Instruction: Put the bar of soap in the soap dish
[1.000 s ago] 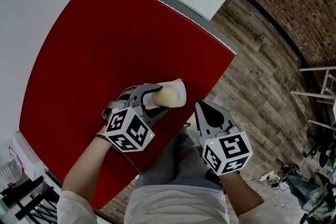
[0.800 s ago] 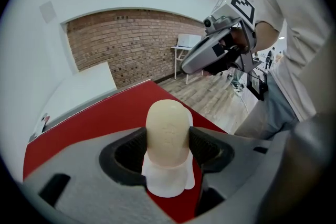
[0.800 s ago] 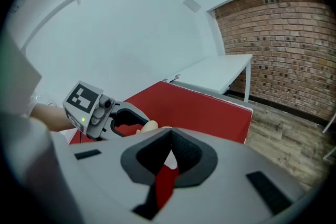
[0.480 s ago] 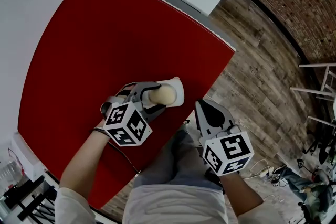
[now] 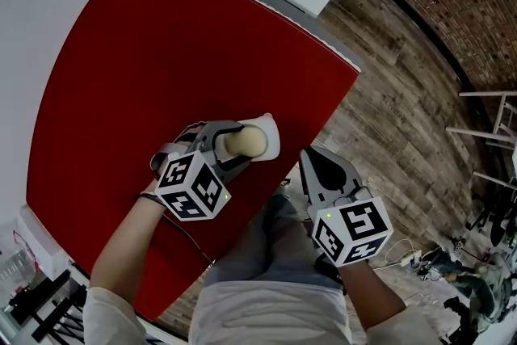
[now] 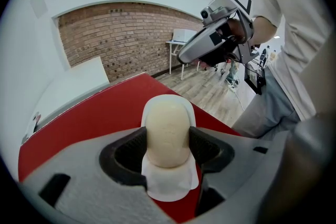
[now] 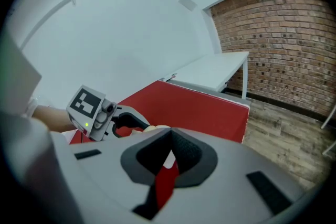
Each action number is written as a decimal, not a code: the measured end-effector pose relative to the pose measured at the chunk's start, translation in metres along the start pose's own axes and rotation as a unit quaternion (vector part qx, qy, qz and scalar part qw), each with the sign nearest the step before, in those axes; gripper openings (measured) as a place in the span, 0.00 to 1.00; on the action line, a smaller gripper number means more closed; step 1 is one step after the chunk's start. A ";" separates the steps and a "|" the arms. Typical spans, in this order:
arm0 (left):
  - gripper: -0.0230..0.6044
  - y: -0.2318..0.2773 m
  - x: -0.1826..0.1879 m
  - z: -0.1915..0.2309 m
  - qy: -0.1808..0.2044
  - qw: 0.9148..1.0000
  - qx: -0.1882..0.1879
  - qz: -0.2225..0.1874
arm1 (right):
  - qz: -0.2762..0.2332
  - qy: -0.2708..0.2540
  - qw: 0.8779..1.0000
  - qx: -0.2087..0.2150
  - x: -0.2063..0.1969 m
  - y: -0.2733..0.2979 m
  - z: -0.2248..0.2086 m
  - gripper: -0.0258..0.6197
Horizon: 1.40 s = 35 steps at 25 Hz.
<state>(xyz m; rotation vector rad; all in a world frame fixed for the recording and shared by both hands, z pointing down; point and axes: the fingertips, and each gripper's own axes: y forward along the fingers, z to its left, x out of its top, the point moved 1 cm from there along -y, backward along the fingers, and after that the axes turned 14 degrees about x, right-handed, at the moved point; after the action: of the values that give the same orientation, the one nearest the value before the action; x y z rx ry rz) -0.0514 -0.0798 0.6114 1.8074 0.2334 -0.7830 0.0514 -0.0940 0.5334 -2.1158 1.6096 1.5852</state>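
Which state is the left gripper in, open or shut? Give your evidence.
Shut on the bar of soap: the left gripper jaws press both its sides, over the soap dish.

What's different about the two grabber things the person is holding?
The left gripper is shut on the bar of soap; the right gripper is shut on nothing. The left gripper is over the red table, at the white soap dish; the right gripper is off past the table's edge. Both are grey and carry a marker cube.
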 end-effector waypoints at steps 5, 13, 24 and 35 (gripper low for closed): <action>0.44 0.002 0.000 0.000 -0.007 1.000 -0.004 0.004 | -0.004 0.001 1.000 -0.002 0.001 -0.002 -0.006 0.05; 0.44 0.002 0.001 0.000 0.011 1.000 -0.009 0.007 | -0.007 0.001 1.000 0.000 0.005 -0.001 -0.007 0.05; 0.47 -0.002 0.002 0.002 -0.003 1.000 -0.004 0.006 | -0.008 -0.003 1.000 0.001 0.010 -0.002 -0.006 0.05; 0.47 -0.010 0.005 0.001 -0.003 1.000 0.001 0.006 | -0.013 -0.009 1.000 0.003 0.015 -0.007 0.000 0.05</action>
<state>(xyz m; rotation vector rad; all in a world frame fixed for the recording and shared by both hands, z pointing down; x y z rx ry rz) -0.0529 -0.0776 0.6011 1.8065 0.2178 -0.7817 0.0556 -0.1014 0.5194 -2.1042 1.5742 1.5845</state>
